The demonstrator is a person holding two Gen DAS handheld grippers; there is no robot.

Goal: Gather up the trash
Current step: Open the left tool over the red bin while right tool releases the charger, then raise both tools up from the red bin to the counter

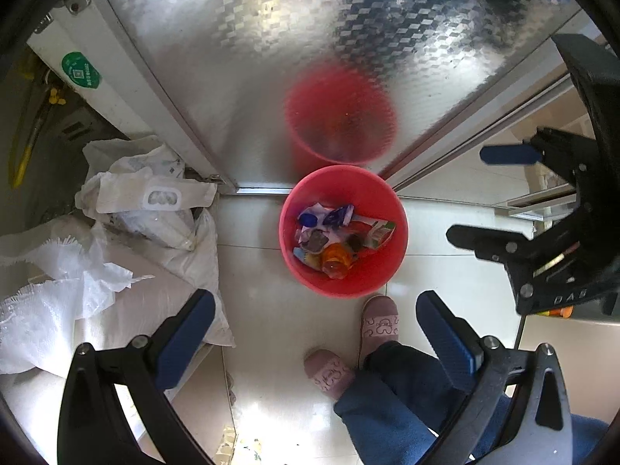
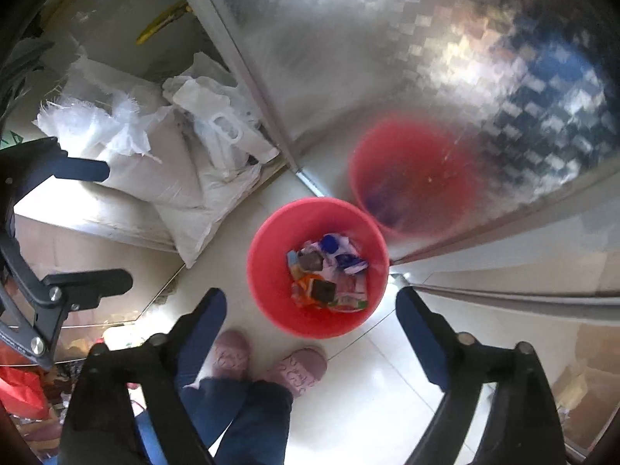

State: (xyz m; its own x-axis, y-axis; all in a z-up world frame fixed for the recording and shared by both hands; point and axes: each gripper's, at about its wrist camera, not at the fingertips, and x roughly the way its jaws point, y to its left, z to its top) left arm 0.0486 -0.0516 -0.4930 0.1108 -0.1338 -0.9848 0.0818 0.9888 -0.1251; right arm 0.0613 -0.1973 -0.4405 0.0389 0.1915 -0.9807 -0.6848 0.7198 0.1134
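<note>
A red bin (image 1: 372,281) stands on the pale tiled floor against a metal door. It holds trash (image 1: 333,236): crumpled wrappers, an orange bottle and a small green carton. My left gripper (image 1: 316,321) hangs high above the floor just in front of the bin, open, with nothing between its blue pads. My right gripper (image 1: 500,195) shows at the right of the left wrist view, also open and empty. In the right wrist view the bin (image 2: 267,267) and its trash (image 2: 329,275) lie just beyond my right gripper (image 2: 312,321). My left gripper (image 2: 93,226) is at that view's left edge.
A patterned metal door (image 1: 271,77) behind the bin mirrors it as a red blur. White sacks and plastic bags (image 1: 147,209) pile up to the left. A person's pink slippers (image 1: 379,321) and blue trouser legs stand right in front of the bin. A red bag (image 2: 19,387) lies at lower left.
</note>
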